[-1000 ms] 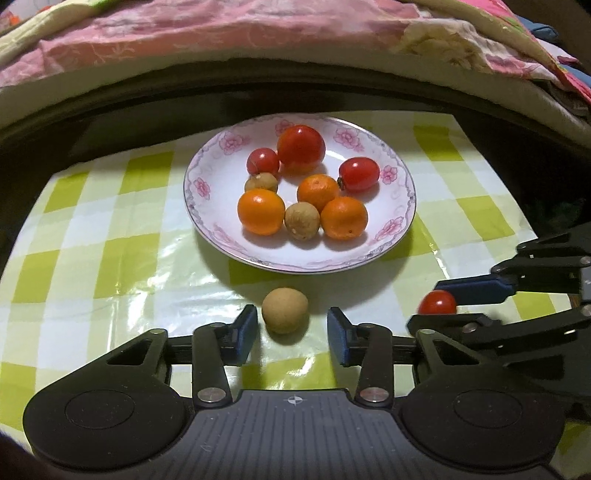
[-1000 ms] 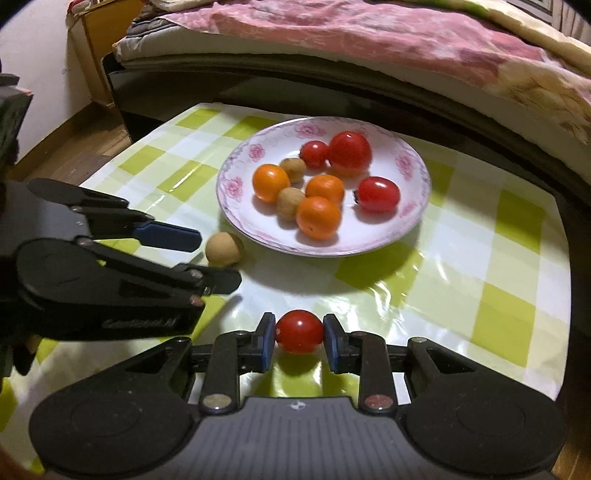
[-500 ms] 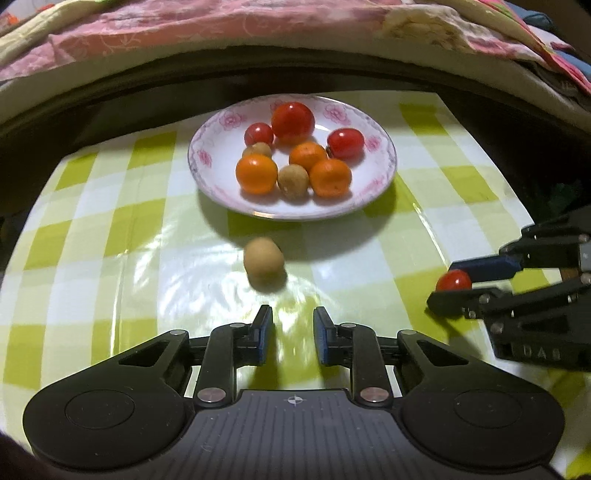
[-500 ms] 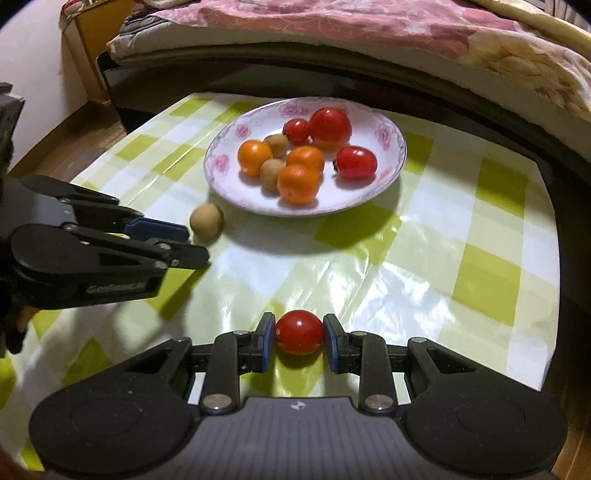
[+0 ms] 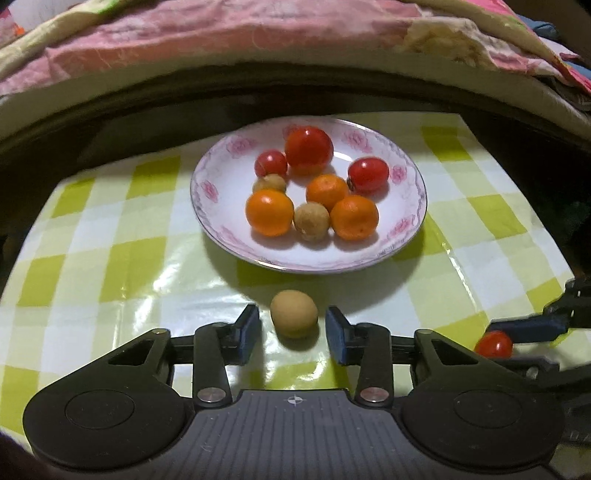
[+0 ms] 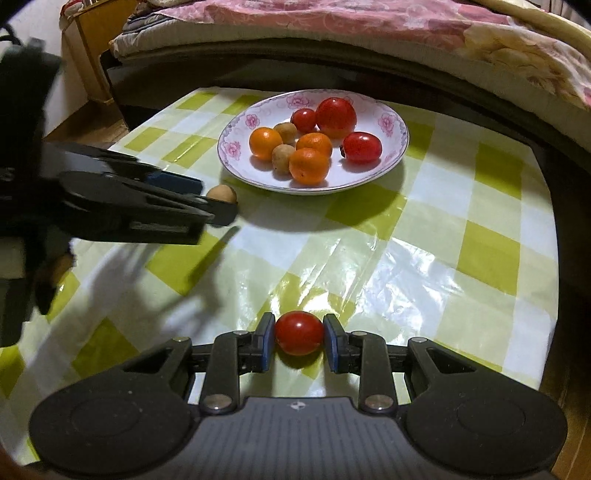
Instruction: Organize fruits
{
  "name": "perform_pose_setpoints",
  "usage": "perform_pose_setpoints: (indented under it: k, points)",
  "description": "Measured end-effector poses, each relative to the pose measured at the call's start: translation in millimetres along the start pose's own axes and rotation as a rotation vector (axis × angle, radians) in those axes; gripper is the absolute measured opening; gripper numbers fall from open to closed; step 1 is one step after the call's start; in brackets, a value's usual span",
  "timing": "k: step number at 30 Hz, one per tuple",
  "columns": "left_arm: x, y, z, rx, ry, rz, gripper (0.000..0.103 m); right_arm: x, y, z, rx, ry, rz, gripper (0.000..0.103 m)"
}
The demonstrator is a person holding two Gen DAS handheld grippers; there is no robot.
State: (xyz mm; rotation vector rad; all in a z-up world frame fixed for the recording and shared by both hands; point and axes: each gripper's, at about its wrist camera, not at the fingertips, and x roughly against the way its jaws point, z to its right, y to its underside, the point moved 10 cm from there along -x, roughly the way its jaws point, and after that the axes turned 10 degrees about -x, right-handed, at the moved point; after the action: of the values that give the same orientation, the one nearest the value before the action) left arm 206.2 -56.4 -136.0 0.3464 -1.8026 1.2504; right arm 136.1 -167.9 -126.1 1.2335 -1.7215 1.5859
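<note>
- My left gripper (image 5: pixel 293 328) stands with its jaws apart, one on each side of the brown longan (image 5: pixel 294 313), with a gap showing at both sides, so nothing is pinched.
- From the right wrist view that longan (image 6: pixel 221 193) is half hidden behind my left gripper's dark finger; only its upper curve shows.
- My right gripper (image 6: pixel 299 341) is clamped on a small red tomato (image 6: pixel 299 332), both blue pads against its sides.
- From the left wrist view the same tomato (image 5: pixel 493 344) peeks out at the right edge, and most of the right gripper is cut off by the frame there.
- I cannot tell whether the held tomato touches the cloth or sits just above it (its underside is hidden).
- The flowered plate (image 5: pixel 221 218) lies beyond the longan and holds three red tomatoes, three small oranges and two more longans, bunched close together.
- The plate (image 6: pixel 395 147) sits well apart from the tomato I am gripping.
- The left side of the right wrist view is blurred around the dark gripper body, and the pale smear on the cloth below it is hard to make out.
- The table wears a green-and-white checked cloth (image 6: pixel 443 258) under glossy plastic that throws back glare.
- Behind it runs a bed with a pink floral quilt (image 5: pixel 221 33) (a wooden cabinet (image 6: pixel 88 44) stands at the far left).
</note>
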Motion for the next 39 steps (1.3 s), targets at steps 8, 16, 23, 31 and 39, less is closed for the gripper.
perform_pose_setpoints:
  k: [8, 16, 23, 31, 39]
  points:
    - [17, 12, 11, -0.030, 0.015, -0.026, 0.034, 2, -2, 4, 0.008, 0.022, 0.011, 0.031]
    - [58, 54, 37, -0.041, 0.052, -0.076, 0.035, 10, 18, -12, 0.055, 0.017, 0.009, 0.031]
    - [61, 61, 42, -0.088, 0.041, -0.065, 0.041, 10, 30, -20, 0.086, 0.040, 0.020, 0.031]
    - [66, 57, 41, -0.082, 0.043, -0.027, 0.063, 16, 32, -17, 0.075, 0.043, 0.014, 0.040]
    - [60, 57, 49, -0.098, 0.047, -0.032, 0.065, 20, 32, -19, 0.081, 0.038, 0.013, 0.049]
